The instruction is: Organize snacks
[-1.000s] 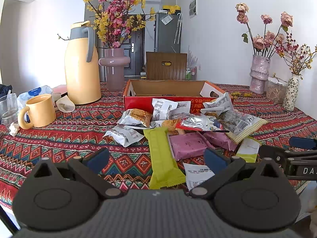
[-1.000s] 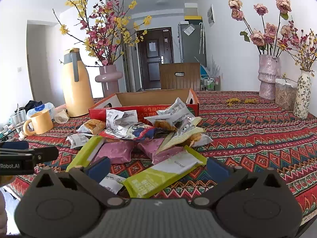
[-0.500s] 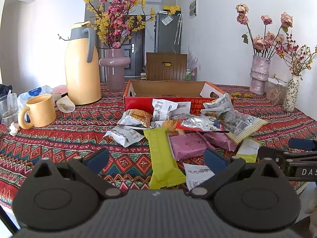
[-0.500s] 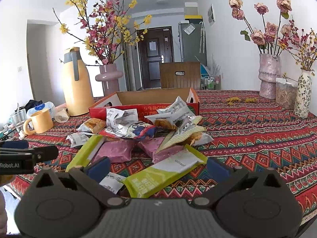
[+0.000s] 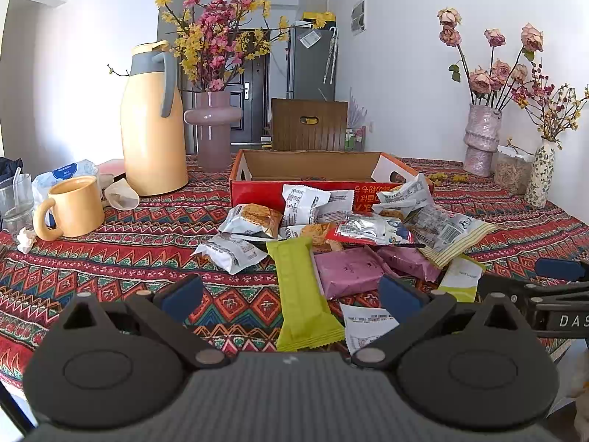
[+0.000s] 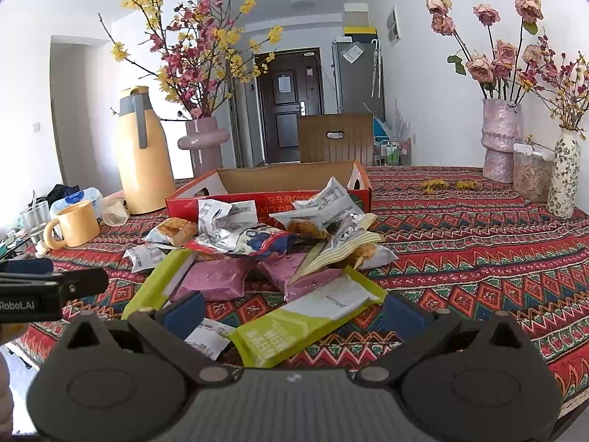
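A heap of snack packets lies on the patterned tablecloth in front of a red cardboard tray box [image 5: 257, 191] [image 6: 228, 180]. A long green bar [image 5: 300, 291] points toward my left gripper [image 5: 291, 294], which hangs open just short of its near end. Pink packets [image 5: 346, 270] [image 6: 215, 280] sit beside it, with silver and white wrappers [image 5: 305, 202] [image 6: 226, 217] behind. My right gripper [image 6: 292, 311] is open above a yellow-green packet [image 6: 309, 316] near the table's front edge. Neither gripper holds anything.
A yellow thermos jug [image 5: 152, 121], a pink flower vase [image 5: 213, 129] and a yellow mug [image 5: 75, 206] stand at the left. Two more vases [image 6: 500, 140] [image 6: 563, 176] and a jar [image 6: 532, 173] stand at the right. A brown chair back [image 5: 309, 125] rises behind the box.
The right gripper has edged slightly forward toward the pile. The left gripper and the snacks are as before.
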